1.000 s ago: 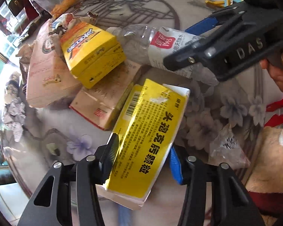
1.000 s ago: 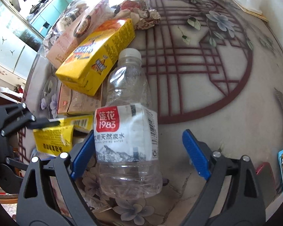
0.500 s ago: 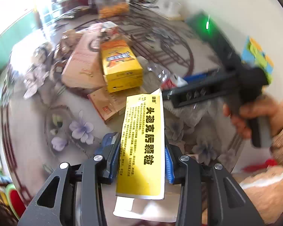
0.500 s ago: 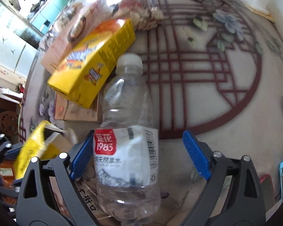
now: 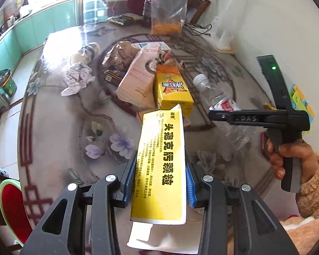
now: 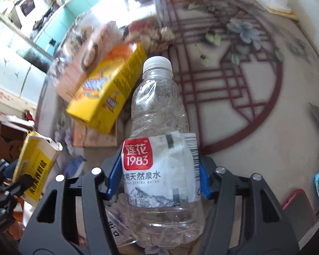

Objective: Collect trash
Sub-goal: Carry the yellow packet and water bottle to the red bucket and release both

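A big round bench [image 5: 53,127] with painted flowers and dark red lines fills most of both views. A pile of trash lies in its middle. The biggest piece is a pink carton [image 5: 136,85], lying flat. Touching its side is a yellow drink box [image 5: 172,89].

The clear water bottle [image 6: 159,148] has a white cap and a red and white label. It sits between the blue pads of the right gripper [image 6: 158,177]. The jaws are closing on it, and both pads touch the label. A hand [image 5: 287,157] in a fuzzy sleeve holds this gripper's handle.

The left gripper [image 5: 157,182] has its jaws pulled in tight on a flat yellow packet [image 5: 161,165] with black writing. The packet stands up between the 2 pads, above the bench. A white flap hangs from its lower end.

Smaller things lie farther back. A crumpled paper ball [image 5: 78,78] sits near a small jar [image 5: 85,53] on its side. A clear bag [image 5: 168,10] with orange bits stands at the far edge. A red phone [image 6: 297,208] lies at the near right edge of the bench.
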`<state>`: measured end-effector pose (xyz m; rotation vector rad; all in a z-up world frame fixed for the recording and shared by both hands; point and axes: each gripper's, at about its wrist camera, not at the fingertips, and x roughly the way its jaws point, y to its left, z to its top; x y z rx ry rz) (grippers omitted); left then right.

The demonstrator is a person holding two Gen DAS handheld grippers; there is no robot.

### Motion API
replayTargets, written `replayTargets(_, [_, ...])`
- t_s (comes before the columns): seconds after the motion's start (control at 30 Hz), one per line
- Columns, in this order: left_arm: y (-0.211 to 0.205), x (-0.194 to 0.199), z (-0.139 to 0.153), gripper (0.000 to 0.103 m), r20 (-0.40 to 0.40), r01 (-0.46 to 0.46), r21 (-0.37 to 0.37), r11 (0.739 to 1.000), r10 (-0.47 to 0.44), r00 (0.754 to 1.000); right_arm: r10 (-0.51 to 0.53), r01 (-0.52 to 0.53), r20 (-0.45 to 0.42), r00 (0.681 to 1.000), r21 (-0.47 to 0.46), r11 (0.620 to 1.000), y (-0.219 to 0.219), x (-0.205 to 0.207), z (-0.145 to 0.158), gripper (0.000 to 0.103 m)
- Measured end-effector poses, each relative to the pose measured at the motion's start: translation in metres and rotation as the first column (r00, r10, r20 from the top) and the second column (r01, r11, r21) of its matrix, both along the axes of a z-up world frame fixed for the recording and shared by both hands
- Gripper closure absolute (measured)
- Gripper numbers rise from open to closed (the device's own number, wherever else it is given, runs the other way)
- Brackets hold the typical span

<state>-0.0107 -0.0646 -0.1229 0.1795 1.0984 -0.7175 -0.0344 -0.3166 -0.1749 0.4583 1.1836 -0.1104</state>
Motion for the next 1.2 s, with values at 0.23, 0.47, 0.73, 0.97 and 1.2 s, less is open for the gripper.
replayTargets(0.23, [0.012,0.006,0.002,0.067,-0.001,-0.037,-0.029,0.999,0.037,0.999,-0.010,0.013,0.108,0.994,-0.024,1.000,0.010,-0.001,0.051,0.046])
replayTargets(0.47, [0.036,0.007,0.008,0.067,0.014,-0.074,-0.055,0.996,0.074,0.997,0.052,-0.047,0.143,0.988,-0.035,0.998,0.051,0.018,0.072,0.046])
replayTargets(0.73, [0.088,0.010,0.006,0.068,0.000,-0.146,-0.065,0.987,0.146,0.989,0.122,-0.118,0.146,0.982,-0.036,0.992,0.107,0.026,0.075,0.046])
replayTargets(0.97, [0.142,0.015,0.005,0.070,-0.005,-0.201,-0.066,0.977,0.201,0.980,0.178,-0.174,0.145,0.973,-0.043,0.984,0.162,0.033,0.080,0.046])
replayTargets(1.2, [0.190,0.027,0.002,0.070,-0.008,-0.245,-0.074,0.967,0.245,0.970,0.212,-0.207,0.138,0.967,-0.049,0.977,0.211,0.041,0.080,0.046])
